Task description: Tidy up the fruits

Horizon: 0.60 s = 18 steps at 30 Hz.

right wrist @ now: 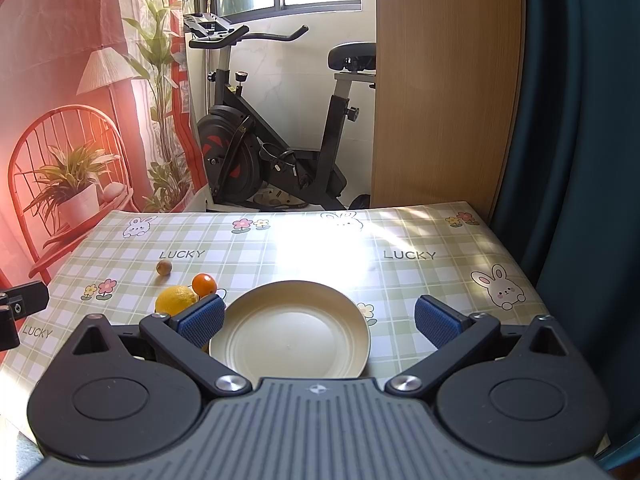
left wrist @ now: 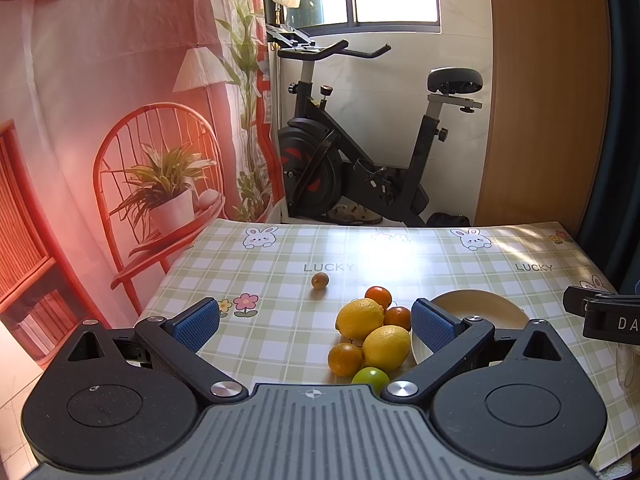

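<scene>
Checked cloth: green-and-white tablecloth (left wrist: 280, 264) with rabbits, flowers and the word LUCKY covers the table under both my tongs
Left tongs: my left gripper (left wrist: 316, 326) hangs above the near part of the table, blue pads wide apart, nothing between them
Right tongs: my right gripper (right wrist: 320, 322) is just as wide apart, empty, hovering over the plate
Plate: cream plate (right wrist: 288, 332) sits right of the fruit pile, nothing on it that I can see
Lemons: 2, far lemon (left wrist: 359, 318) and near lemon (left wrist: 386, 347), touching each other in the middle of the pile
Oranges: 3, far orange (left wrist: 378, 297), another orange (left wrist: 398, 317) tucked by the plate rim, near orange (left wrist: 345, 359) at the left of the pile
Lime: green lime (left wrist: 370, 378) nearest to me, partly hidden behind my left tongs' body
Stray fruit: small brown fruit (left wrist: 320, 280) lies alone, far left of the pile, well apart from it
Beyond the table: black exercise bike (left wrist: 360, 152) under the window
</scene>
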Each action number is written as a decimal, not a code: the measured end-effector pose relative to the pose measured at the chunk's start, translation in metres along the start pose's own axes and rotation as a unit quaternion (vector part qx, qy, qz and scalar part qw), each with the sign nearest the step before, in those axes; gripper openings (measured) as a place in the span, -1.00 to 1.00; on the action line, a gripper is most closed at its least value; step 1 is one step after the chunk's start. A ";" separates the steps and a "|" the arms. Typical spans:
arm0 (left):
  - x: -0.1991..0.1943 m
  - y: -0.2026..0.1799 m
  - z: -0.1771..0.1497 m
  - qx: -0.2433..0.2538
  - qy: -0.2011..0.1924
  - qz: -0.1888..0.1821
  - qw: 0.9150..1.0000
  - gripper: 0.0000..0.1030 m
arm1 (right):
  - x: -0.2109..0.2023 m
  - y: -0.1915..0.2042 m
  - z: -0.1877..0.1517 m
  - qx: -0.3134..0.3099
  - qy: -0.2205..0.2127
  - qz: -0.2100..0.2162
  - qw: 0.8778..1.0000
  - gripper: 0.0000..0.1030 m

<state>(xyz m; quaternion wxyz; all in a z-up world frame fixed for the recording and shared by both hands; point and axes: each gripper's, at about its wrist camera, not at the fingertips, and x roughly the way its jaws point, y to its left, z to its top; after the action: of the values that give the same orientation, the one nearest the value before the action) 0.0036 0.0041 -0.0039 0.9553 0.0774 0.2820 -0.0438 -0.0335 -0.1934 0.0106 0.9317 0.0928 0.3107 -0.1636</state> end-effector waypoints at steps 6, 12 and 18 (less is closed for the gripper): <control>0.000 0.000 -0.001 -0.001 0.001 0.001 1.000 1.00 | 0.000 0.000 0.000 -0.001 0.000 0.000 1.000 1.00; 0.001 0.000 0.000 -0.004 0.002 0.001 1.000 1.00 | 0.000 0.000 0.000 0.000 0.000 0.000 1.000 1.00; 0.001 0.000 0.002 -0.005 0.002 0.001 1.000 1.00 | 0.001 0.000 0.001 0.000 0.001 0.000 1.000 1.00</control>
<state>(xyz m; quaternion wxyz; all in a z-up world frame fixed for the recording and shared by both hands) 0.0052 0.0038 -0.0031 0.9551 0.0733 0.2842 -0.0413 -0.0328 -0.1938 0.0108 0.9315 0.0929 0.3113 -0.1633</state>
